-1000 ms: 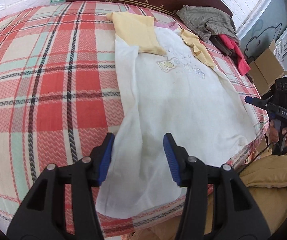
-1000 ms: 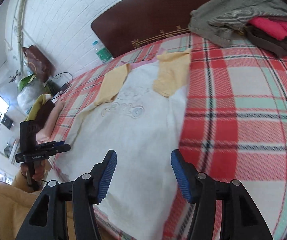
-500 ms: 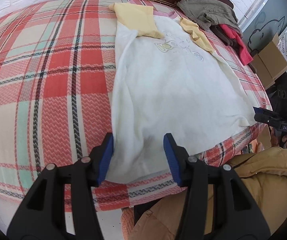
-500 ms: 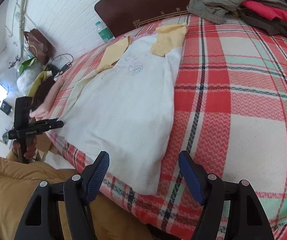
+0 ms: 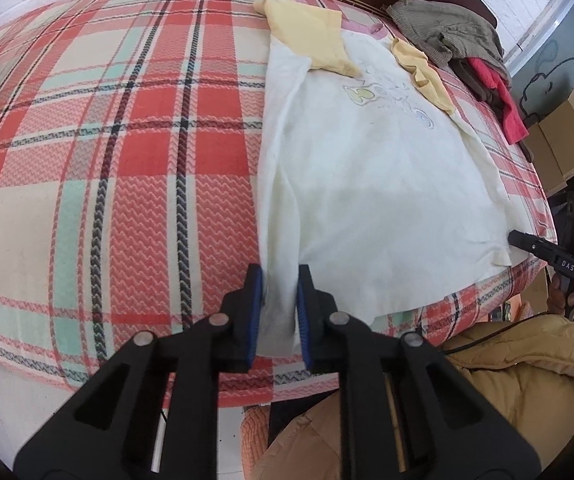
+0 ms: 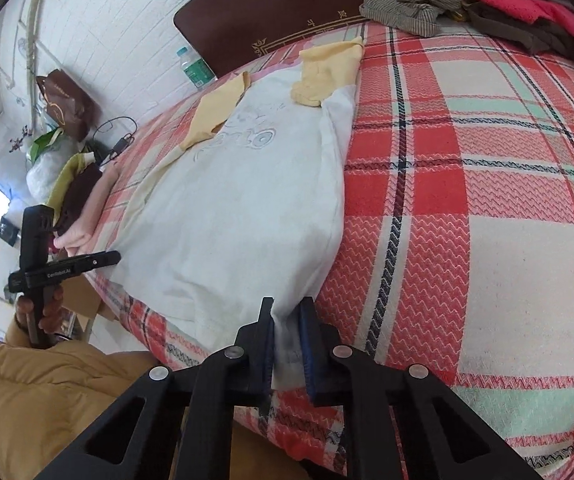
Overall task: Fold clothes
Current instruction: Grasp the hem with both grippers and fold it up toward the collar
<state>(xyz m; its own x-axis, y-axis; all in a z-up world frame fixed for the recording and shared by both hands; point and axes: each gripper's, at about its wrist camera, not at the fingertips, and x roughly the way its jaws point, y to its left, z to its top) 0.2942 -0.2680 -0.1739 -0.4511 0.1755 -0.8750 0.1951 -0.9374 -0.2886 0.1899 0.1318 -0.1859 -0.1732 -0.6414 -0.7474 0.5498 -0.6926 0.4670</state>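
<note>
Both black two-finger grippers, wide open a second ago, have narrowed onto the hem corners of the white cotton T-shirt with yellow sleeves [image 5: 375, 184]: left gripper [image 5: 279, 280], right gripper [image 6: 287, 312].

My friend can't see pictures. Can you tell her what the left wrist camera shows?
The left gripper pinches the bottom corner of a white shirt with yellow sleeves, spread flat on a red plaid bed. The right gripper is at the shirt's other bottom corner, and a pile of clothes sits by the headboard.
</note>
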